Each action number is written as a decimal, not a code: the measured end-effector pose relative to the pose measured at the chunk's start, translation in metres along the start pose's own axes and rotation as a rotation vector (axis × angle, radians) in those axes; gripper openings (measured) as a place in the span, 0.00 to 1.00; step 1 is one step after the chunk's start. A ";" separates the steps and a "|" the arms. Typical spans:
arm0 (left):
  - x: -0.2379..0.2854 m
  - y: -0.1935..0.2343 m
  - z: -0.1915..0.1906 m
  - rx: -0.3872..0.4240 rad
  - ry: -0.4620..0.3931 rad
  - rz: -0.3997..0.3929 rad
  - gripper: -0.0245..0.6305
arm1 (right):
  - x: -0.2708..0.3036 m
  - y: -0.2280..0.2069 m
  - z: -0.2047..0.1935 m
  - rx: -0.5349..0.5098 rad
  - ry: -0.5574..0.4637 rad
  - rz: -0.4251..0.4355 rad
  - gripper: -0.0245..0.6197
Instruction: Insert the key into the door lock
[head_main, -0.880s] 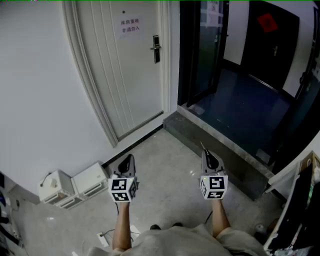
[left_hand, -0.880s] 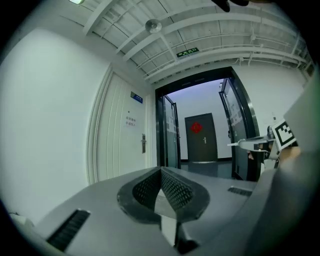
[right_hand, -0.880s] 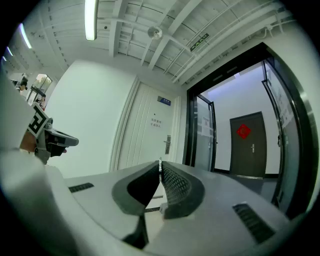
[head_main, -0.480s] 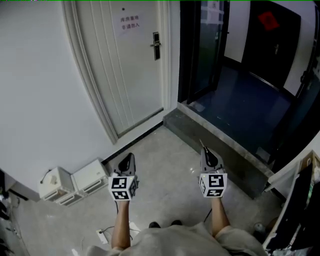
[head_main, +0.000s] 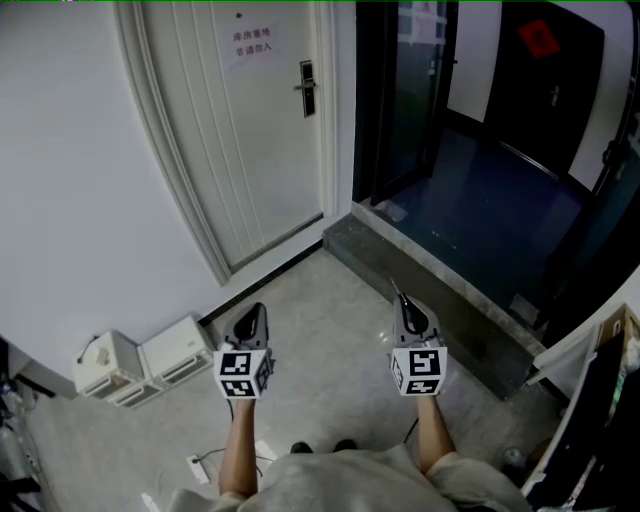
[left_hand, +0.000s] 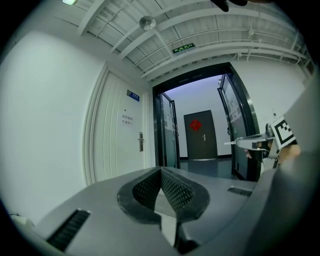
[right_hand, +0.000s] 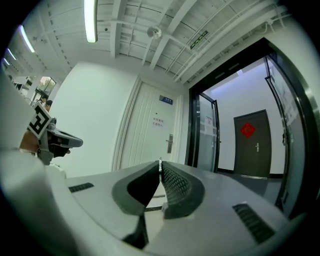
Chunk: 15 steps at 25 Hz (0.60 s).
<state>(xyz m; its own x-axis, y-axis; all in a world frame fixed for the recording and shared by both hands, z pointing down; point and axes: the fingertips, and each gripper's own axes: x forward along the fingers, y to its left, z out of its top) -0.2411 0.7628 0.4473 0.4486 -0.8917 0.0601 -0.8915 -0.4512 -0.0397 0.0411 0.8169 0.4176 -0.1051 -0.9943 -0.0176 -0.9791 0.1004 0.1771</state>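
The white door (head_main: 250, 140) stands ahead on the left, its dark lock plate and lever handle (head_main: 308, 88) at the right edge. The lock (left_hand: 141, 142) also shows in the left gripper view, and the lock (right_hand: 170, 143) in the right gripper view, still far off. My right gripper (head_main: 399, 300) is shut on a thin metal key (right_hand: 160, 163) that pokes out past its tips as a slim key (head_main: 397, 289). My left gripper (head_main: 259, 312) is shut with nothing in it. Both are held level over the floor, side by side.
A paper notice (head_main: 250, 42) hangs on the door. Two white boxes (head_main: 145, 362) sit on the floor by the left wall, a power strip (head_main: 197, 465) near my feet. A dark stone step (head_main: 440, 300) leads to open glass doors and a dark corridor (head_main: 480, 190).
The door and both grippers have drifted slightly left and up in the head view. Both grippers stay shut, the key still in the right one.
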 end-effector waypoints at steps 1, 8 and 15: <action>0.003 -0.004 0.001 0.004 -0.003 0.002 0.06 | 0.001 -0.004 -0.001 0.001 -0.003 0.006 0.08; 0.030 -0.023 0.005 0.008 -0.008 0.012 0.06 | 0.017 -0.029 -0.007 -0.002 -0.006 0.036 0.08; 0.065 -0.020 0.001 0.013 -0.003 0.020 0.06 | 0.049 -0.043 -0.021 0.003 0.004 0.050 0.08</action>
<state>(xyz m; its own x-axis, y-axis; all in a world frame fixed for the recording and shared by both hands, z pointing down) -0.1943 0.7139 0.4505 0.4311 -0.9006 0.0558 -0.8994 -0.4338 -0.0534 0.0813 0.7631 0.4295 -0.1537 -0.9881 -0.0050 -0.9730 0.1505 0.1750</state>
